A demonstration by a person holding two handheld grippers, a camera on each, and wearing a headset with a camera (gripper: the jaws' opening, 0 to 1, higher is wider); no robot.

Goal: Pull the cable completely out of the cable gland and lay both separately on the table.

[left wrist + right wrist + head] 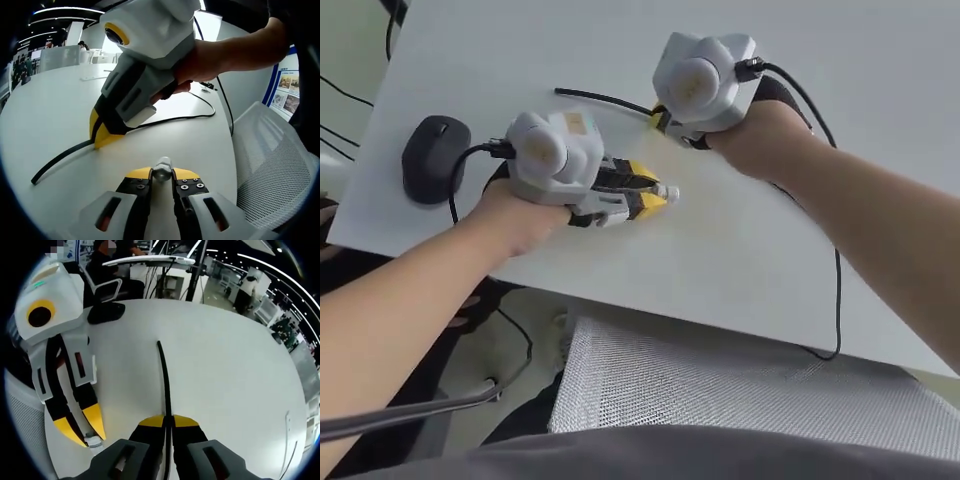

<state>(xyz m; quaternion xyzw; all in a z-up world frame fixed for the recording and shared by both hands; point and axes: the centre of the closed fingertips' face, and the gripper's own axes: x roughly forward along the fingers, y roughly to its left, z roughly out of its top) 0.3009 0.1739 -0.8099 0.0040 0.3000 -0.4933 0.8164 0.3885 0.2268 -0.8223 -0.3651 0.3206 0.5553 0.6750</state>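
the left gripper (161, 176) was pressed together on the small white gland (162, 164), which stuck out just past the yellow tips. in the head view it sat at about 9 o'clock from the middle, low over the white table (770, 240) and near the table's front edge, which ran from 8 o'clock across to 4 o'clock.

the right gripper (168, 419) was pinching the black cable (164, 375) close to one end. from the tips the cable ran straight toward 12 o'clock along the tabletop, and its far end lay free on the surface. the cable and the gland were apart, with bare table between them. in the right gripper view the gland sat at 8 o'clock, beside the other gripper's tips.

a dark mouse (433, 155) lay by the table's left edge, at 9 o'clock in the head view, near the left hand and well apart from the cable's free end.

past the cable, from 12 to 3 o'clock in the right gripper view, the tabletop was wide and bare. the mesh chair (720, 380) stood just beyond the front edge at 6 o'clock in the head view, and a black cord (838, 300) hung over that edge at 4 o'clock.
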